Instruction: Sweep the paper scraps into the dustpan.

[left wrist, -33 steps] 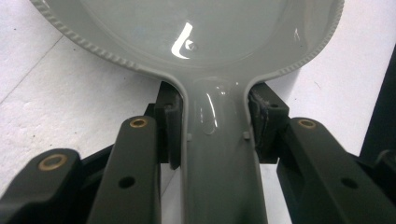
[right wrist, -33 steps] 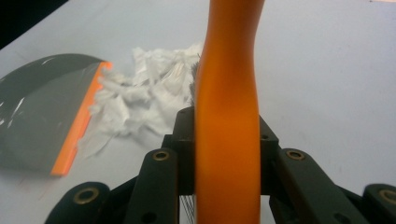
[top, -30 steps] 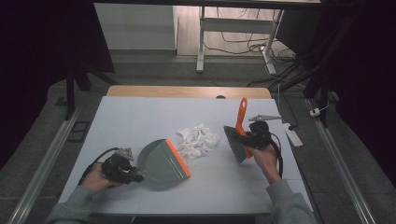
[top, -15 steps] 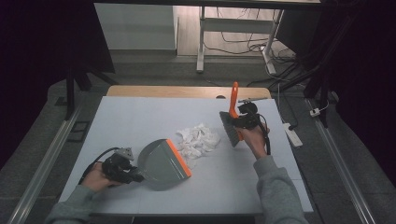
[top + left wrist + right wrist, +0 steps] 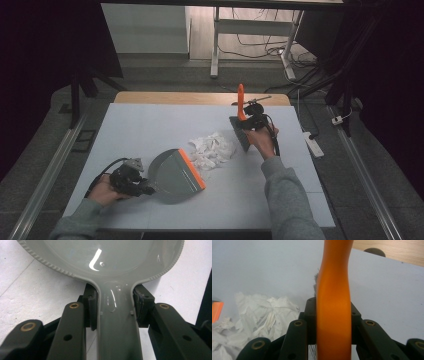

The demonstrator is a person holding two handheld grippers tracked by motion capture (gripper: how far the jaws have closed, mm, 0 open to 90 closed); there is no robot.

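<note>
Near the desk's front-left corner, the left gripper is clamped on the handle of a grey dustpan; the left gripper view shows both pads pressed against the handle's sides. The pan lies flat, its orange lip facing the heap of crumpled white paper scraps near the middle of the desk, the nearest scraps touching or almost touching that lip. Its position matches the earlier pictures, so this hand has simply been holding the pan steady.

The change is on the far side. The right gripper, clenched on the orange handle of a hand brush, has travelled over the last second from a spot closer to the front toward the desk's back-right area. The brush now stands behind and to the right of the scraps, handle up and bristles down; whether the bristles touch the desk is hard to tell from the high view.

That shift probably means the brush is being set on the far side of the pile, ready for a stroke that would push the scraps toward the waiting pan. No scraps lie in the pan yet.
</note>
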